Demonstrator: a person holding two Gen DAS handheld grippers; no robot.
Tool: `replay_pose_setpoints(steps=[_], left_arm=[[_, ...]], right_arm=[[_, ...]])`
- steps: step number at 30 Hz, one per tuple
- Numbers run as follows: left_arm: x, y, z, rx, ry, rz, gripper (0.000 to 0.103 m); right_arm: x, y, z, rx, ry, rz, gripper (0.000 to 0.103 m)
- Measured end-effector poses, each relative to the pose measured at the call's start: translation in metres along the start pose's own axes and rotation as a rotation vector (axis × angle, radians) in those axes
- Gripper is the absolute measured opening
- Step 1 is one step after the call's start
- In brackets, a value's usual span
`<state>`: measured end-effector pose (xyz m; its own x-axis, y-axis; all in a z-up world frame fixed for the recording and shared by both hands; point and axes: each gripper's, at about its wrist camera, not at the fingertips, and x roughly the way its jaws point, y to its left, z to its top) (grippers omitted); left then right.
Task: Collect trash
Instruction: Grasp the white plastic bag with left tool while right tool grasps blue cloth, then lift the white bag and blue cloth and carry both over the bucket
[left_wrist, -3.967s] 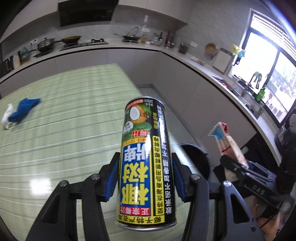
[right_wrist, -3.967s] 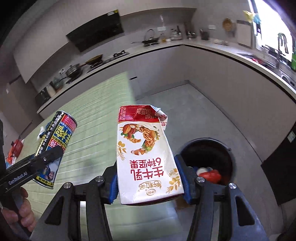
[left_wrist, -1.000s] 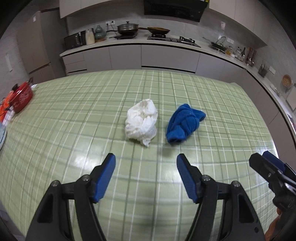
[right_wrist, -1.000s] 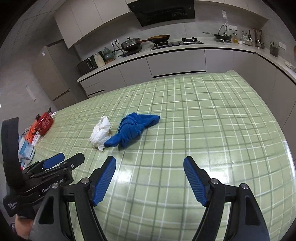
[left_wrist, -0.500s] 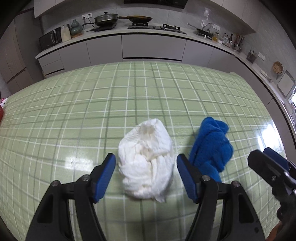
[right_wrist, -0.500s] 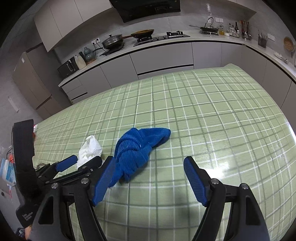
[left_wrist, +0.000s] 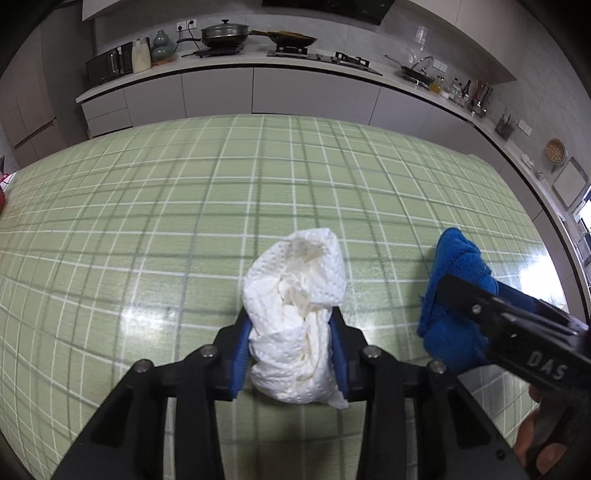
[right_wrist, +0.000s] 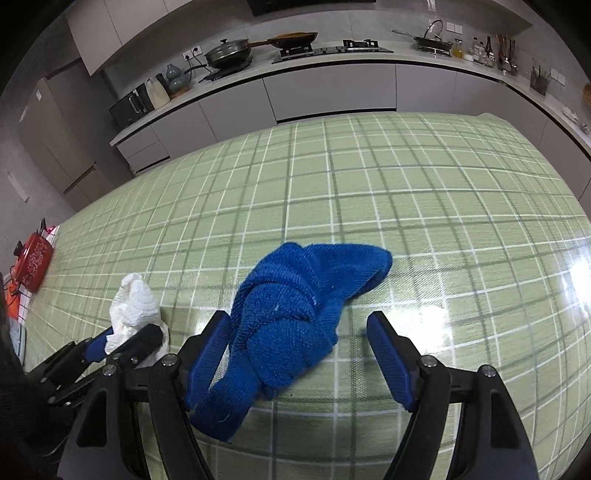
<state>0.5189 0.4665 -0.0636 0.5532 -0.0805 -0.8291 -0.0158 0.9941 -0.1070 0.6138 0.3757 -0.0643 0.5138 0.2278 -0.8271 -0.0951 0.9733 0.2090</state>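
Left gripper (left_wrist: 291, 354): we see its jaws, which have just been closing, clamped on the crumpled white paper towel wad (left_wrist: 295, 314).
Paper wad location: on the green checked counter (left_wrist: 184, 221), just left of the blue cloth.
Right gripper (right_wrist: 295, 365): we see it spread wide; the bunched blue terry cloth (right_wrist: 291, 317) lies between the pads, touching the left pad only.
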Motion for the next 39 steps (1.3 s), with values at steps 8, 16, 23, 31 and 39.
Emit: replay_pose_setpoints(steps=[8,16,23,31,39], left_arm=[[-0.017,0.003,-0.019,0.004,-0.017,0.018,0.038],[-0.049,-0.023,-0.027,0.009,-0.056,0.021,0.038],[-0.083,-0.082,-0.046,0.025,-0.103,0.01,0.038],[-0.111,-0.166,-0.089,0.067,-0.094,-0.048,0.038],[-0.119,-0.227,-0.127,0.151,-0.065,-0.161,0.038]], right_arm=[[0.006,0.005,-0.007,-0.039,-0.001,0.019,0.042],[-0.047,-0.029,-0.031,-0.046,-0.066,0.059,0.04],[-0.12,-0.092,-0.057,-0.038,-0.14,0.073,0.04],[-0.194,-0.19,-0.109,0.001,-0.166,0.026,0.04],[-0.255,-0.264,-0.179,0.109,-0.197,-0.067,0.04]])
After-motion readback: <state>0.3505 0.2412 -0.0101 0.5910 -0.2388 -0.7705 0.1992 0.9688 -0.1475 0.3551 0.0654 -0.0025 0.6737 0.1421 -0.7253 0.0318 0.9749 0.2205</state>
